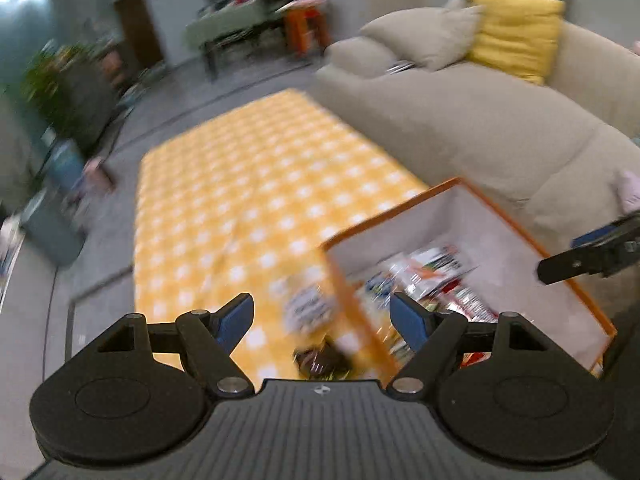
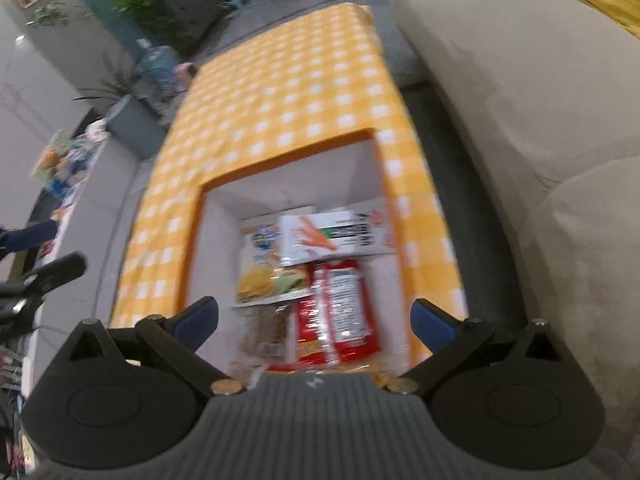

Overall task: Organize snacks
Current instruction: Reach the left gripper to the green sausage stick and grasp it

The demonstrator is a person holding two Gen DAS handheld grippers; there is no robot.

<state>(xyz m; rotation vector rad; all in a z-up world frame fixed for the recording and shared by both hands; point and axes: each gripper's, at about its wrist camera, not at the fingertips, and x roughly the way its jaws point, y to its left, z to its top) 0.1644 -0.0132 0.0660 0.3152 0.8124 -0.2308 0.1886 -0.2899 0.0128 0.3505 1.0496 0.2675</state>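
Right gripper [image 2: 314,322], jaws wide and empty, hovered above the orange-rimmed box [image 2: 280,160] of snack packets [image 2: 340,312], apparently having just released one; left gripper [image 1: 322,320] likewise wide, empty.

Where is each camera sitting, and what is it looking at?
Left wrist camera: sits on the left tongs, looking down over the yellow checked tablecloth and part of the orange-rimmed white box; its blue-tipped fingers stand apart, empty, and the right tongs poke in at the right edge.

Right wrist camera: sits on the right tongs, looking straight down into the box at a red snack packet and other packets; its fingers stand wide, empty, and the left tongs show at the left edge.

Both views share the tablecloth, box and beige sofa.
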